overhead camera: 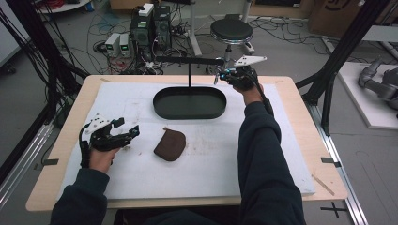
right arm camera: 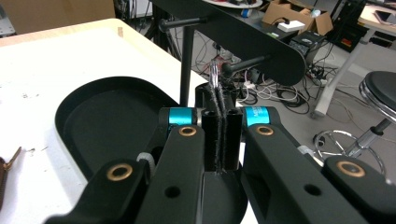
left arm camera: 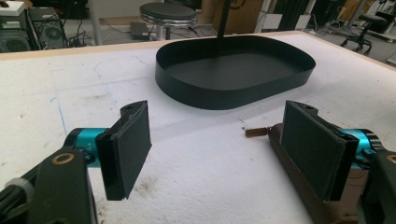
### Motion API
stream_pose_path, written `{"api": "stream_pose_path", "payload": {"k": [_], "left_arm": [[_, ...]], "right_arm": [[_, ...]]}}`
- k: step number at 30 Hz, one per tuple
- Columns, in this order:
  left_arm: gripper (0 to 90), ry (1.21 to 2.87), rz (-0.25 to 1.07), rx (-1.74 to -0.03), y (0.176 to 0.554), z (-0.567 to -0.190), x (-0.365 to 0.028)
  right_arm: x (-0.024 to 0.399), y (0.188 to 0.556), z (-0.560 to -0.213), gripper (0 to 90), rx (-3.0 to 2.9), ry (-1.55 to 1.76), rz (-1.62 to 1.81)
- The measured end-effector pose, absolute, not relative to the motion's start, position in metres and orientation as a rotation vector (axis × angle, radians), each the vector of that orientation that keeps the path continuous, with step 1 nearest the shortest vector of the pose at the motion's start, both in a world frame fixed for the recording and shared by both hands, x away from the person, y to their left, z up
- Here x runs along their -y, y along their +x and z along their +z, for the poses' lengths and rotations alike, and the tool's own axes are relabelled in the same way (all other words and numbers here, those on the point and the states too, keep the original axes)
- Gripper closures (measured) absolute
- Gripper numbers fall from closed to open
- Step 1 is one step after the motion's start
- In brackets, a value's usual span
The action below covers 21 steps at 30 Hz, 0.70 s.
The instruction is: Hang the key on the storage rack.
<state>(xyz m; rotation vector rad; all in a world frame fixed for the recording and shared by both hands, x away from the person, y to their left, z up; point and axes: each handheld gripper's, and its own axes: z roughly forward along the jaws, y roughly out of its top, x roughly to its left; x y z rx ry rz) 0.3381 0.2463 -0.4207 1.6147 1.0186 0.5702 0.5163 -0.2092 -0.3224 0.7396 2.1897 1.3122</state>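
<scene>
High view: right gripper (overhead camera: pixel 220 74) is out at the far edge of the table, up by the end of the stand's crossbar (overhead camera: pixel 187 60). Left gripper (overhead camera: pixel 129 133) sits low on the white mat (overhead camera: pixel 211 168), near side.

Right gripper view: right gripper (right arm camera: pixel 218 93) is clenched, pads pressed together, pinching a thin pale strand (right arm camera: pixel 215 70) that sticks up past the tips. Can't tell what the strand is, too thin and blurred.

Key relation: the peg (right arm camera: pixel 243 65) on the crossbar (right arm camera: pixel 252 39) lies just ahead of the tips and slightly to one side, near the strand's free end but apart from it. The peg's long axis runs across the jaw line and points back toward the gripper. Likely step: hooking the strand over that peg, so the move needs a short push forward and sideways. Right hand is much the nearer one.

The black oval tray (right arm camera: pixel 74 121) lies below and behind the jaws.

Left gripper view: left gripper (left arm camera: pixel 219 149) is released, jaws wide apart and nothing between them. The brown pouch (left arm camera: pixel 299 196) lies under its far-side jaw, with the zip pull (left arm camera: pixel 256 132) poking out; can't tell if they touch. From above, the pouch (overhead camera: pixel 170 144) is just beside the tips, its long axis slanted toward the tray (overhead camera: pixel 189 115).
</scene>
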Motion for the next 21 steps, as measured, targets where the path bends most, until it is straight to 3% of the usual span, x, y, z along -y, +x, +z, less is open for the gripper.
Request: {"api": "stream_pose_path", "payload": {"k": [21], "left_arm": [[25.1, 1.620, 0.567, -1.011, 0.337, -0.420, -0.245]], "right_arm": [[0.202, 0.533, -0.329, 89.3, -2.100, 0.814, 1.241]]}}
